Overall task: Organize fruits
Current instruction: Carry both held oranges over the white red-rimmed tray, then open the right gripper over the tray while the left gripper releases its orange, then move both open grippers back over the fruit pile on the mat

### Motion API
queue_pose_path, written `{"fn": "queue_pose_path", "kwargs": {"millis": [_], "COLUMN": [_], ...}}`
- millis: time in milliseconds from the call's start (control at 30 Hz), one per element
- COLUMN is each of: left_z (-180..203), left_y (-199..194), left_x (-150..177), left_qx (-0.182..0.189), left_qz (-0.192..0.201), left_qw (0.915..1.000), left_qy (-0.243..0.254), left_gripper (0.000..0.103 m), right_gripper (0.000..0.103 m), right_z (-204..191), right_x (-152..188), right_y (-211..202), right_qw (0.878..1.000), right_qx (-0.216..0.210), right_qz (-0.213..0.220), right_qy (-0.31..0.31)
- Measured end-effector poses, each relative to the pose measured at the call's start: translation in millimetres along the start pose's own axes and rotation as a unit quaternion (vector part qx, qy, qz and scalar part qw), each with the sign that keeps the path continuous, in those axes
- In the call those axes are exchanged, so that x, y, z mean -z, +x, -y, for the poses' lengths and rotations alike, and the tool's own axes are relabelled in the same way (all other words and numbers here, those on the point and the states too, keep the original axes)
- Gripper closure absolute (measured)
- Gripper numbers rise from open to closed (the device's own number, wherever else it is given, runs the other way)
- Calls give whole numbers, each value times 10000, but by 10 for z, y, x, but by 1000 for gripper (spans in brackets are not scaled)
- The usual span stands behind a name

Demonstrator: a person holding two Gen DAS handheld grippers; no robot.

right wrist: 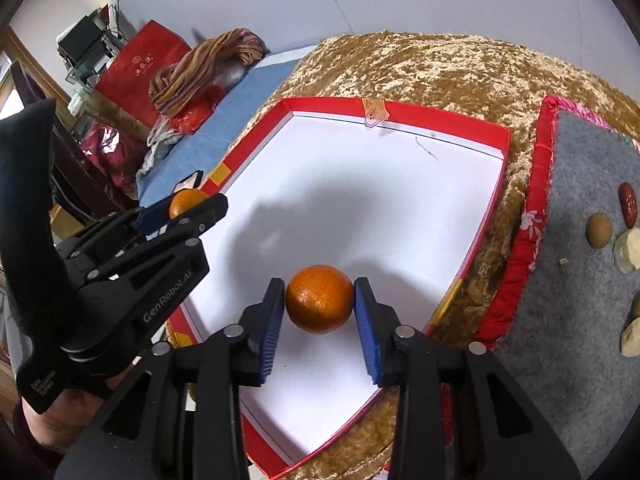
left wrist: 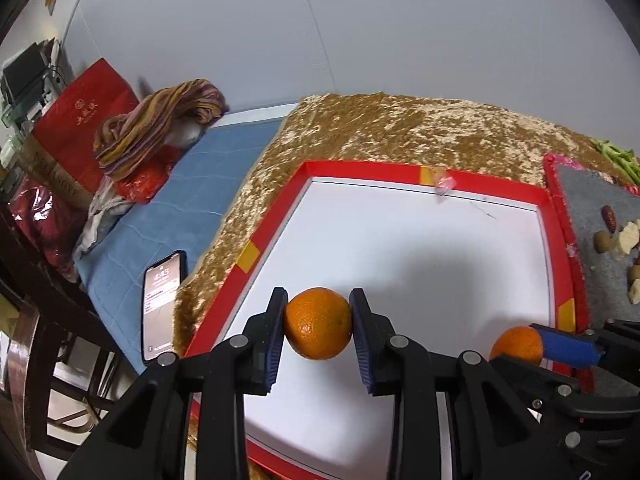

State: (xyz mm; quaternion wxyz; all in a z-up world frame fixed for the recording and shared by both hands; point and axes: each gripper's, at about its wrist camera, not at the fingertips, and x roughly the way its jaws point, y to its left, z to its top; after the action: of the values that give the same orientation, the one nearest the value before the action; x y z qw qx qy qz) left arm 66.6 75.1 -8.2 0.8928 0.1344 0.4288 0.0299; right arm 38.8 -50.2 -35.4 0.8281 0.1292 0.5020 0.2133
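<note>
Two oranges: left claw [left wrist: 318,324] grips one [left wrist: 319,323], right claw [right wrist: 320,300] the other [right wrist: 320,299], above one red box [right wrist: 460,124].

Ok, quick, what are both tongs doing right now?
Left tongs: shut on an orange above the red box.
Right tongs: shut on another orange.

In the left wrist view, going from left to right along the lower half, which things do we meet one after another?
phone → red rim of the box → orange held by the left gripper → second orange in the right gripper → grey mat with small snack pieces
</note>
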Motion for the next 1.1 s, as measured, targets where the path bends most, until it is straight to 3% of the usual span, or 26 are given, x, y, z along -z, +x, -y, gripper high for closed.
{"fn": "queue_pose_path", "kwargs": {"millis": [67, 133, 233, 300, 367, 400, 533, 667, 733, 933, 1033, 1100], "left_z": [-3, 4, 36, 103, 199, 257, 469, 704, 824, 1071, 1197, 1306], "left_y": [-8, -94, -312, -498, -688, -782, -1037, -1154, -1166, -1069, -1044, -1003], "left_x": [-22, -58, -132, -162, -193, -204, -279, -371, -413, -439, -448, -462], "left_qx": [-51, -31, 60, -31, -180, -185, 668, 1290, 1483, 1482, 1255, 1244], "left_qz": [36, 217, 716, 1173, 1636, 1848, 2179, 2097, 1887, 1521, 1497, 1416], "left_qw": [10000, 9996, 9969, 9925, 9858, 9820, 9722, 9666, 9660, 9664, 9719, 9769], "left_qy": [-18, -149, -315, -330, -323, -338, -541, -717, -963, -1450, -1315, -1002], "left_gripper": [63, 36, 21, 20, 12, 1, 0, 0, 0, 0, 0, 0], "right_gripper": [48, 48, 47, 47, 44, 42, 29, 0, 0, 0, 0, 0], "right_z": [2, 28, 117, 188, 262, 311, 483, 679, 832, 1431, 1666, 1763], "right_x": [-13, -20, -31, -32, -17, -1, 128, 344, 472, 731, 818, 818], "right_y": [-54, -184, -463, -687, -931, -1096, -1685, -2266, -2564, -3070, -3146, -3090], "right_qw": [10000, 9996, 9974, 9936, 9876, 9825, 9552, 9140, 8923, 8746, 8781, 8946], "right_qx": [17, 45, 248, 495, 782, 969, 1748, 2462, 2664, 3023, 3082, 2889], "right_qz": [74, 281, 667, 1013, 1356, 1581, 2380, 3223, 3641, 3601, 3367, 3105], "right_qy": [-26, -42, -72, -104, -158, -179, -200, -72, 147, 1185, 1437, 1410]}}
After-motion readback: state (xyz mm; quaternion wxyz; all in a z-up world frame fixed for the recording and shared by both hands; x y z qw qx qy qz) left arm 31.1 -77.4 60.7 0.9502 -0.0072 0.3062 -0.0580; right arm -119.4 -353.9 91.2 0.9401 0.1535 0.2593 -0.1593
